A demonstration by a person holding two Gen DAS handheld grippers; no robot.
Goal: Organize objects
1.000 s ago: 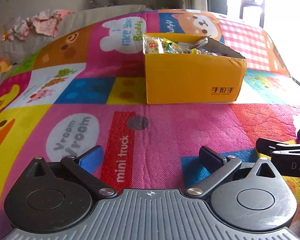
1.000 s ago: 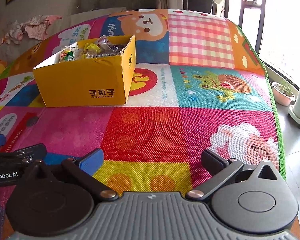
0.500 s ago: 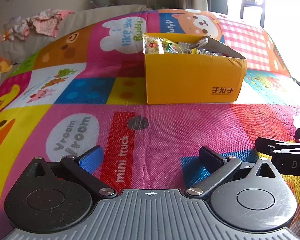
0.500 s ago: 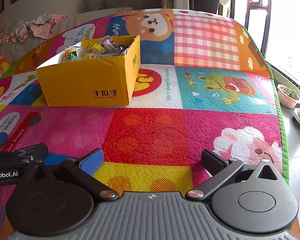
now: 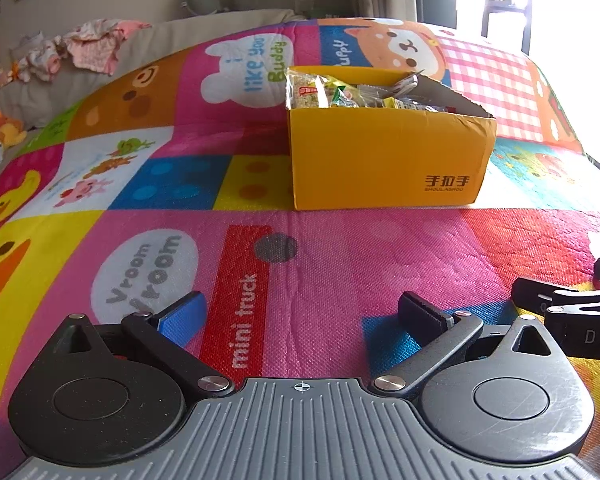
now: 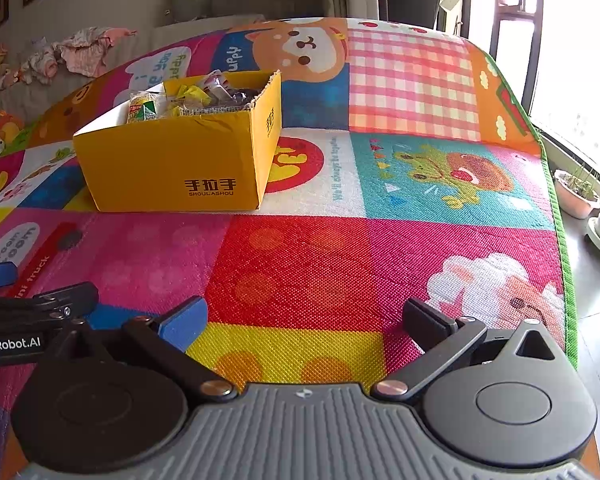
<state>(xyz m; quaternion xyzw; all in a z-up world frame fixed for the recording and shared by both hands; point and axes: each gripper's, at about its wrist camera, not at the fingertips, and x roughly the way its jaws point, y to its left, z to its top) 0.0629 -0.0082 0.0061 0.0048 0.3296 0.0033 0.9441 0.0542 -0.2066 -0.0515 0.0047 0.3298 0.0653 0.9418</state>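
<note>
Both tongs are sitting spread wide and gripping nothing, left gripper point(image 5: 300, 312) and right gripper point(image 6: 304, 318) hovering low over the play mat point(image 6: 340, 264). Ahead, the yellow box point(image 5: 388, 164), printed "SHOULASHOU", is holding what look like wrapped snacks point(image 5: 340, 92); "mini truck" is showing on the mat.
</note>
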